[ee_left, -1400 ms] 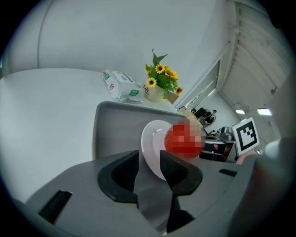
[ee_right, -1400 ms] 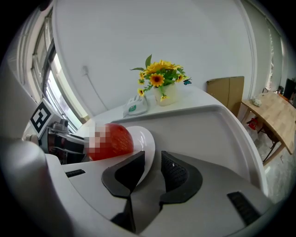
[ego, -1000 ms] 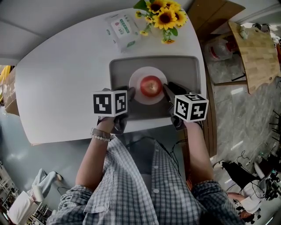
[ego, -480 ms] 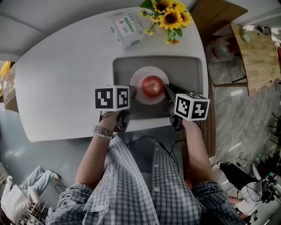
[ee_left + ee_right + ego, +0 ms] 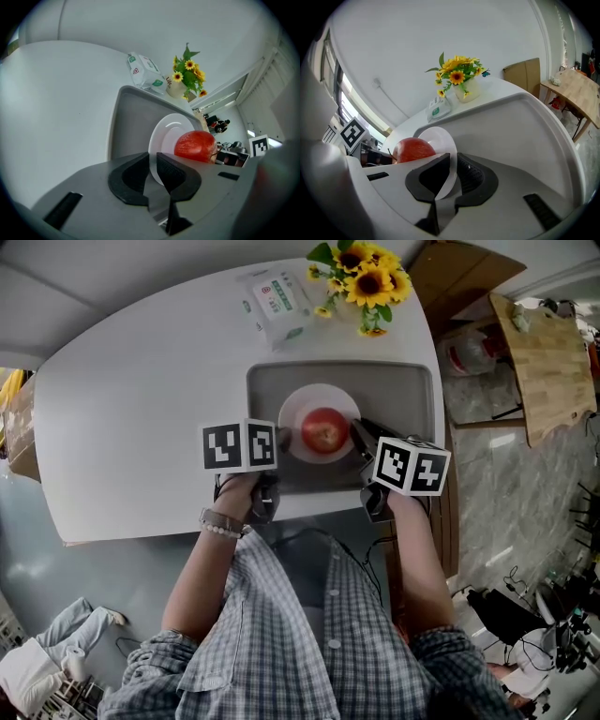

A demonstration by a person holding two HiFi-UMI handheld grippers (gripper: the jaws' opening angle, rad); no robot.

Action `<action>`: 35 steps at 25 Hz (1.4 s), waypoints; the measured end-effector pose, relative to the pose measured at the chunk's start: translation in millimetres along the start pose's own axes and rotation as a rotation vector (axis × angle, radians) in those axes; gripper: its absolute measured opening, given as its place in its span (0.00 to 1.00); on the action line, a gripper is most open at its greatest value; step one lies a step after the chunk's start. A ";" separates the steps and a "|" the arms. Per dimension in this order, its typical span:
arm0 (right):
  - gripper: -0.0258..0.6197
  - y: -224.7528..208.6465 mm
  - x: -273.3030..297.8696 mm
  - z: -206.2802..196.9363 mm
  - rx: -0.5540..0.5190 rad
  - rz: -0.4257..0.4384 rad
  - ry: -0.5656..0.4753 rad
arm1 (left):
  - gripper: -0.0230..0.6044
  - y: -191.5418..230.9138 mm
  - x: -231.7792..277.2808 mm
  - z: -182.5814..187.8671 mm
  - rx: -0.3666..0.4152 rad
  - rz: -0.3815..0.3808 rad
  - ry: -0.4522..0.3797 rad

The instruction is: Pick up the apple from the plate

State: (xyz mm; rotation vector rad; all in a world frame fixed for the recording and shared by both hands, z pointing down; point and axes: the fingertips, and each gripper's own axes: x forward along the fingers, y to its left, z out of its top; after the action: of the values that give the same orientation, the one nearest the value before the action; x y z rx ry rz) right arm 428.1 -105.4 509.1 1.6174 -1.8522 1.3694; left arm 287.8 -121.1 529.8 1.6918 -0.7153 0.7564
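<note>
Head view: the apple [image 5: 324, 431] sits mid-plate [image 5: 298, 405], between both grippers. The left gripper [image 5: 278, 439], its jaws just closing, pinches the plate's left rim. The right gripper [image 5: 358, 434] pinches the plate's right rim.

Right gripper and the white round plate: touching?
Touching. The right gripper view shows the rim of the white round plate pinched between the pads of the right gripper.
</note>
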 end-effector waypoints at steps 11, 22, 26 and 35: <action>0.13 15.4 -1.3 4.2 -0.010 -0.026 -0.012 | 0.12 6.4 -14.0 -3.7 -0.061 -0.034 0.016; 0.13 29.4 -2.1 11.0 -0.011 -0.017 -0.006 | 0.11 9.3 -28.3 1.1 -0.113 -0.067 0.007; 0.13 44.6 3.5 12.6 -0.020 0.002 0.005 | 0.11 19.6 -40.3 3.3 -0.141 -0.060 -0.011; 0.13 87.6 24.3 14.1 -0.066 0.066 0.037 | 0.11 52.6 -71.2 5.1 -0.211 -0.042 -0.062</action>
State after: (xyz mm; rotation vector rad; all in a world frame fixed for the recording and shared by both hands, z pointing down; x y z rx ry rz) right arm 347.2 -140.0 482.1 1.5012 -1.9236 1.3413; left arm 203.8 -131.9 503.8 1.5389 -0.7730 0.5802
